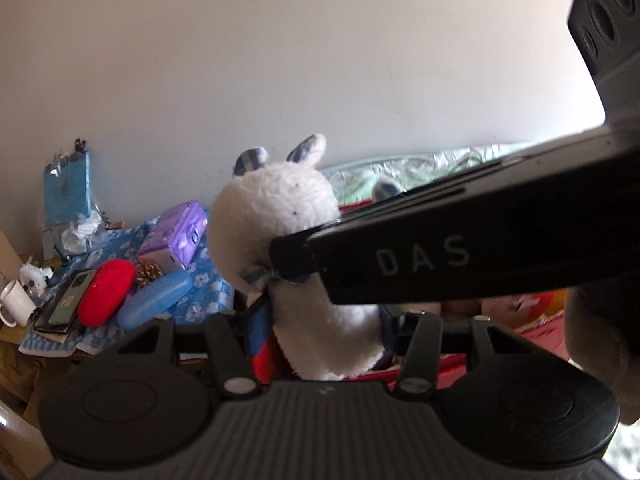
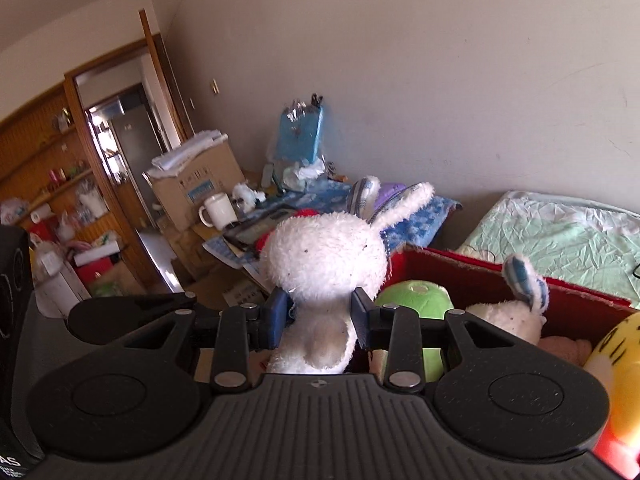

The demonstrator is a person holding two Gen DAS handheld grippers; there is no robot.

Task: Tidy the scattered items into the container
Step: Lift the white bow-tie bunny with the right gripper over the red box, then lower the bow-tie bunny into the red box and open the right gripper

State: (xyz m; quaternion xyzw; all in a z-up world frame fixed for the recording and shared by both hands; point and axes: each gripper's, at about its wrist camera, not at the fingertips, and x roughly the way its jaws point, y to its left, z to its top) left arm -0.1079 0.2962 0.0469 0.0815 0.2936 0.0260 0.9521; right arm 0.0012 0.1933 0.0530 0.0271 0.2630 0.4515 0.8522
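A white plush rabbit (image 2: 326,264) is shown clamped at the neck between the blue pads of the right gripper (image 2: 320,316), its head and ears upright above the jaws and its body hanging below them. In the left wrist view the same rabbit (image 1: 276,216) is seen from the side, with the right gripper (image 1: 400,264) crossing in from the right. The lower body of the rabbit sits between the fingers of the left gripper (image 1: 324,332), but whether those fingers press on it cannot be told.

The rabbit is held just beside the left wall of the red container (image 2: 460,276), not yet over its opening. Inside the container a green plush (image 2: 416,298), a second white rabbit (image 2: 508,316), a pink plush (image 2: 568,350) and a yellow plush (image 2: 624,360) are already lodged.

The task is judged to be well advanced: several toys are stowed and one is in transit. On the blue cloth of the side table (image 1: 200,280), a red case (image 1: 105,292), a blue case (image 1: 154,300), a purple pack (image 1: 176,236) and a phone (image 1: 64,304) are left; whether these belong to the tidying cannot be told.
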